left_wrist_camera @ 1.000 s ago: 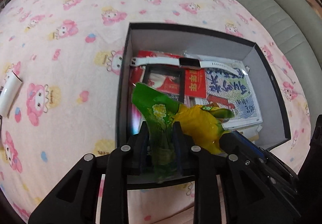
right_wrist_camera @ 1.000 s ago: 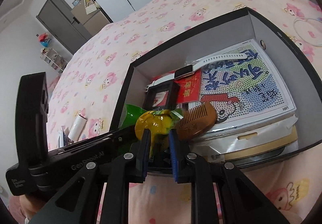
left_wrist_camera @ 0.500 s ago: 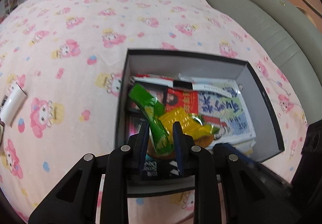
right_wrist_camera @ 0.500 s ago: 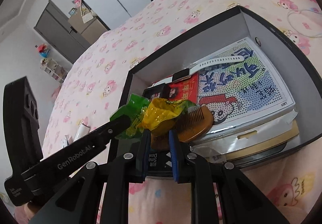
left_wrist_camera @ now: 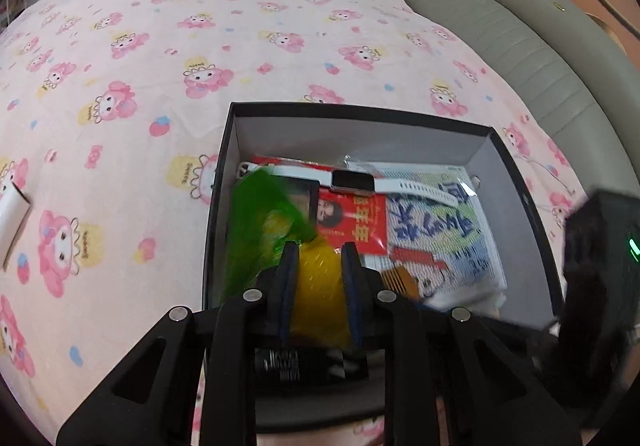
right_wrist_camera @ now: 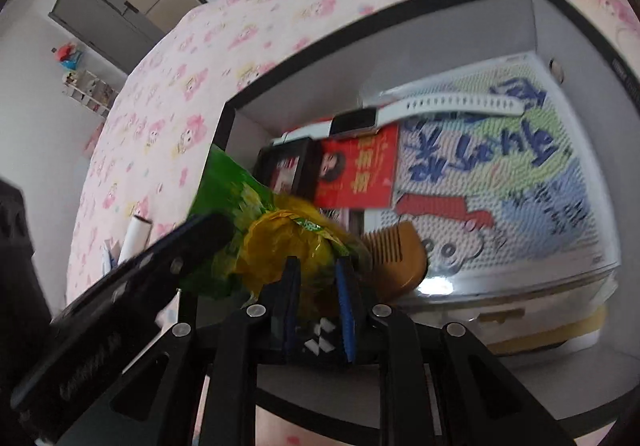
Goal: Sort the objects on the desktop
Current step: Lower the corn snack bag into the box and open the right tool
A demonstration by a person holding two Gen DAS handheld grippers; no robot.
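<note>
Both tools grip one crinkled green-and-yellow snack packet (left_wrist_camera: 276, 230) over the near left corner of an open black box (left_wrist_camera: 360, 113), low in the centre of both wrist views. The left tool (left_wrist_camera: 318, 266) is clenched on the packet's yellow part, which fills the gap between its blue-edged fingers; the green end, blurred, fans up and to the left. In the right wrist view the right tool (right_wrist_camera: 316, 278) is likewise clamped on the yellow foil, and the left tool's black finger crosses in from the lower left against the green end.

Inside the box lie a white smartwatch (left_wrist_camera: 354, 180) along the far side, a red booklet (left_wrist_camera: 354, 224) just below it, a dotted picture sheet with blue characters (right_wrist_camera: 500, 161) at right, and a brown wooden comb (right_wrist_camera: 396, 258) just right of the packet.

The box sits on a bed with a pink cartoon-print sheet (left_wrist_camera: 160, 65). A white tube (right_wrist_camera: 136, 238) lies on the sheet at the left edge.
</note>
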